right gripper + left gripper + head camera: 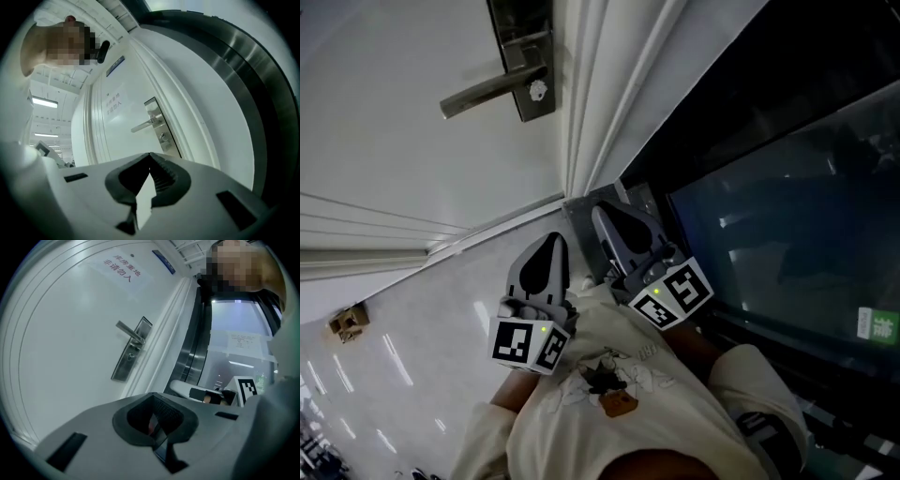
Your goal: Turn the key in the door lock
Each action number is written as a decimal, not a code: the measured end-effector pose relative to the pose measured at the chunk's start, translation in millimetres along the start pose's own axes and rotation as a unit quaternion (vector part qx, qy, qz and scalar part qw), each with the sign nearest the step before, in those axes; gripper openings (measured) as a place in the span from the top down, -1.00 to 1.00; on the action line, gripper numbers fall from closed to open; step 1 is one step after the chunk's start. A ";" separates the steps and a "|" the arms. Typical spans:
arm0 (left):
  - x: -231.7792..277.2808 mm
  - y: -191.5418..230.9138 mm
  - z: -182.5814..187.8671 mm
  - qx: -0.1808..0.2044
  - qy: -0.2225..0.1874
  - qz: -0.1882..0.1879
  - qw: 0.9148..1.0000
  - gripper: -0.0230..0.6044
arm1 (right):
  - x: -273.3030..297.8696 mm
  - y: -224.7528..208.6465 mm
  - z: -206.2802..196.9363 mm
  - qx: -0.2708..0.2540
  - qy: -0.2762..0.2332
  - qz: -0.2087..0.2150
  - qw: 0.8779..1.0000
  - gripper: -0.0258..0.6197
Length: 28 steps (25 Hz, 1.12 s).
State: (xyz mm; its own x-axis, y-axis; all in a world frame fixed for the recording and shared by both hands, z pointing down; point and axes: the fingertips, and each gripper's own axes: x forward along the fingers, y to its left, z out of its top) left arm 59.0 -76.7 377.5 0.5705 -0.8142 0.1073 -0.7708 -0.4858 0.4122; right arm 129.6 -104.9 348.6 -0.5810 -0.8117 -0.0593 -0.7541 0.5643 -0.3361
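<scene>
Your left gripper (551,246) and right gripper (605,217) both have fingers pressed together on nothing, well apart from the door (394,56). The key (538,90) sits in the lock plate (520,23) under the lever handle (487,91), by the door's edge. Arrive closed and you'll likely knock it, not grip it.

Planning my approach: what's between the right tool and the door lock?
Nothing: in the right gripper view, only open air separates the shut right tool from the door lock.

All three views on the door (394,56)
</scene>
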 end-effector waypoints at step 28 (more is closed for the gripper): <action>-75.5 -10.4 -19.7 0.018 0.034 0.010 0.999 0.91 | -38.4 69.1 -60.1 -0.024 0.057 0.029 0.998 0.90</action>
State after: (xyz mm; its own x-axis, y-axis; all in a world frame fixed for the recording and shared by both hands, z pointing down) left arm 29.5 -3.9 382.9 0.5720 -0.8011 0.1761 -0.7909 -0.4817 0.3775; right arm 81.4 -25.7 384.2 -0.6535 -0.7564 0.0298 -0.7299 0.6192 -0.2894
